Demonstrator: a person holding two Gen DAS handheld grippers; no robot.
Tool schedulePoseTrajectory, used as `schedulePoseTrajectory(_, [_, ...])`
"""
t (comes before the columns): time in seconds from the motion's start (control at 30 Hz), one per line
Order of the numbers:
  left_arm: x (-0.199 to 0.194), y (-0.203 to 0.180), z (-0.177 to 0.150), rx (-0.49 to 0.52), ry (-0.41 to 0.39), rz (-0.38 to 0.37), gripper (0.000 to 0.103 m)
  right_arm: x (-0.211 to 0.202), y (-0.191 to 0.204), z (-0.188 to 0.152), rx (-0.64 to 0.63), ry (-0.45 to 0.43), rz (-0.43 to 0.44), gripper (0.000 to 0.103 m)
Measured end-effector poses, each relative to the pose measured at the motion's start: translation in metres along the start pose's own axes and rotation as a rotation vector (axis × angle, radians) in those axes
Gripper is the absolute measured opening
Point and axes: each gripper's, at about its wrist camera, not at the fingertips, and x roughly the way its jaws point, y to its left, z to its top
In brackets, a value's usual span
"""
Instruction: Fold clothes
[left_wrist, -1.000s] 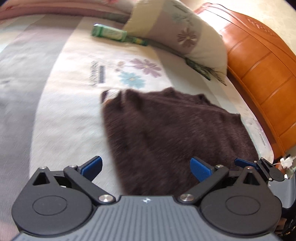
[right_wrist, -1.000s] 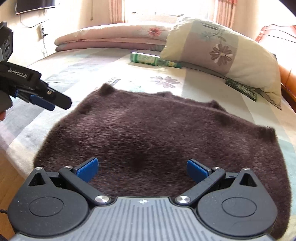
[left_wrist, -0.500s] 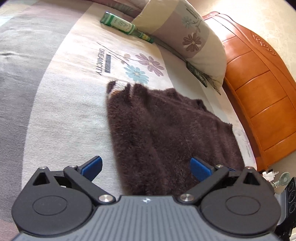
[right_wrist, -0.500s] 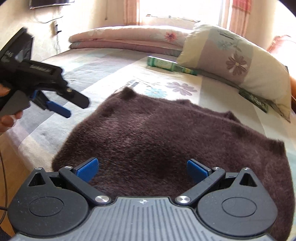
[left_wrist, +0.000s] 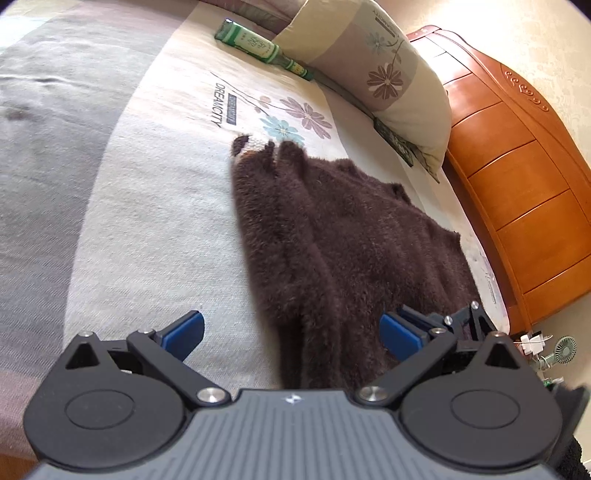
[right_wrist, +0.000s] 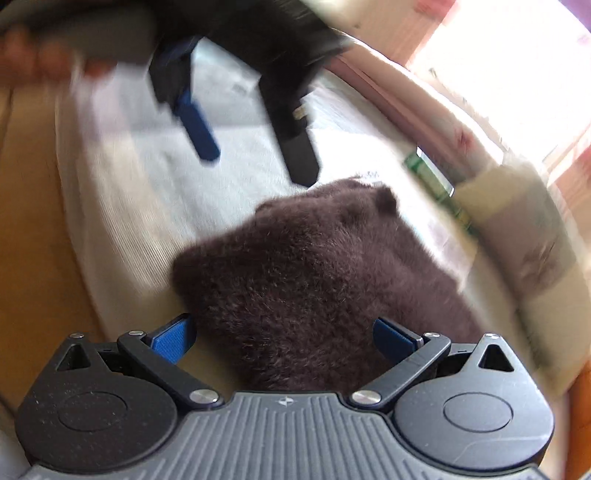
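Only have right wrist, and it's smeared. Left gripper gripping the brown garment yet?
Observer: No. The left gripper is open and straddles the left edge of the brown fuzzy garment. One pad is over the bare sheet, the other over the fabric.
Operator: Green blur by the pillow?
Observer: A green glass bottle lying on its side, with its neck at the floral pillow.
Operator: Garment's far corner flat?
Observer: No, the far left corner is turned up and shows a pale patch.
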Motion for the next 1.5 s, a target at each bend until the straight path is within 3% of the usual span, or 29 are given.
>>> schedulePoseTrajectory(0.3, [-0.011, -0.002, 0.001, 0.007, -0.026, 0.004, 0.101, 0.013, 0.037, 0.016, -0.279, -0.031, -0.244, 0.103])
schedulePoseTrajectory(0.57, [-0.007, -0.001, 0.004, 0.023, -0.023, -0.046, 0.101, 0.015, 0.018, -0.02, -0.276, 0.044, -0.361, 0.103])
schedulePoseTrajectory(0.83, [0.02, -0.006, 0.026, 0.009, -0.007, -0.107, 0.101, 0.027, 0.019, 0.0, -0.29, 0.022, -0.376, 0.102])
schedulePoseTrajectory(1.07, [0.059, 0.032, 0.065, -0.179, 0.035, -0.15, 0.101, 0.033, 0.0, -0.005, -0.206, 0.058, -0.321, 0.097])
schedulePoseTrajectory(1.2, [0.084, 0.048, 0.077, -0.232, 0.074, -0.182, 0.101, 0.035, -0.008, -0.006, -0.161, 0.06, -0.299, 0.097])
schedulePoseTrajectory(1.5, [0.118, 0.039, 0.111, -0.197, 0.081, -0.25, 0.102, 0.038, -0.018, 0.001, -0.115, 0.044, -0.262, 0.102])
